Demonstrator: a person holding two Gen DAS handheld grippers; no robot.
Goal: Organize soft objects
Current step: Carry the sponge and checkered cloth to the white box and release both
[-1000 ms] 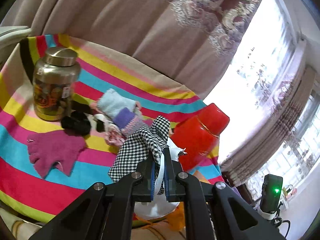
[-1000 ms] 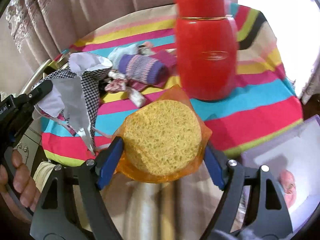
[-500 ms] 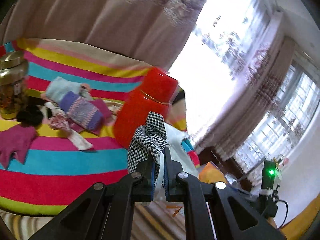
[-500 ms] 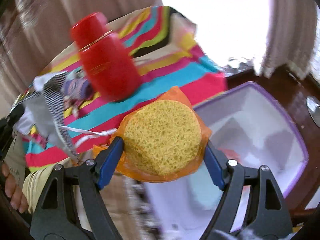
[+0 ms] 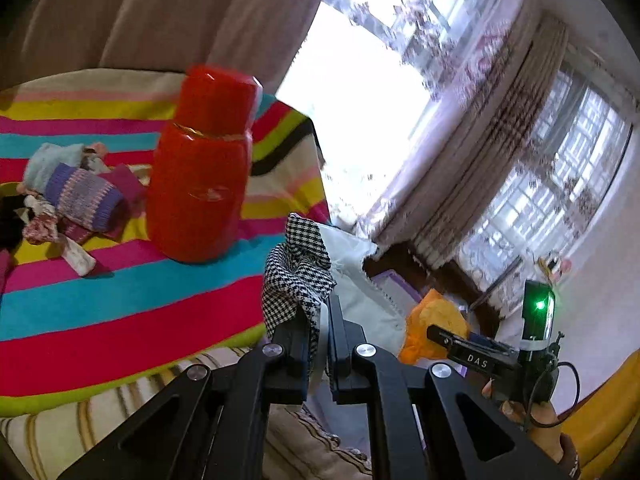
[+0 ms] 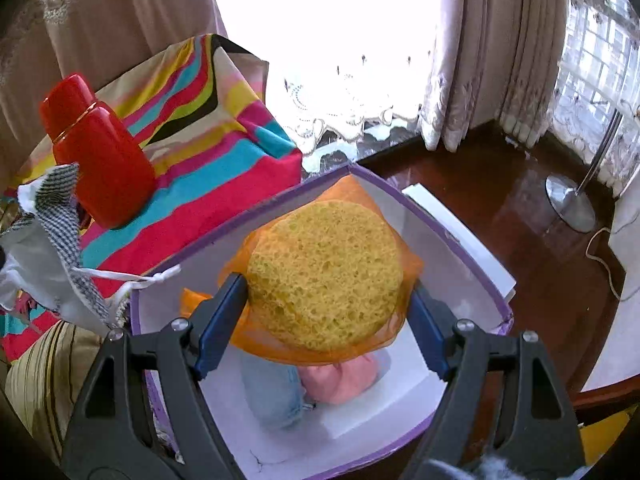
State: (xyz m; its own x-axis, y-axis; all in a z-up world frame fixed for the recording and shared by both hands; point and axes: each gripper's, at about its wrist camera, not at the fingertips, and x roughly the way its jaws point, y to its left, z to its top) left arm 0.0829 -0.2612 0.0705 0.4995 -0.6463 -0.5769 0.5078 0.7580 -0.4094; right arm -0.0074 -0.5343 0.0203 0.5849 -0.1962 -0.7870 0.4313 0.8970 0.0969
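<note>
My left gripper [image 5: 319,336] is shut on a black-and-white houndstooth cloth pouch [image 5: 298,276] with a white lining; the pouch [image 6: 44,248] also hangs at the left of the right wrist view. My right gripper [image 6: 326,300] is shut on a round yellow sponge [image 6: 324,276] wrapped in orange mesh, held over a purple-rimmed white box [image 6: 460,236]. A pink soft item [image 6: 348,376] and a light blue one [image 6: 272,392] lie inside the box. A striped purple sock [image 5: 82,198] and other small fabrics remain on the striped tablecloth [image 5: 120,300].
A red thermos [image 5: 200,168] stands on the striped cloth near its right edge. The box sits on a dark wooden floor [image 6: 500,184] beside the table. Curtains [image 5: 140,12] hang behind, and a lamp base [image 6: 570,204] stands at the right.
Both grippers swung right, away from the table. The sponge now hangs over the open box; the pouch has moved past the thermos toward the table's right edge. Both grips are unchanged.
</note>
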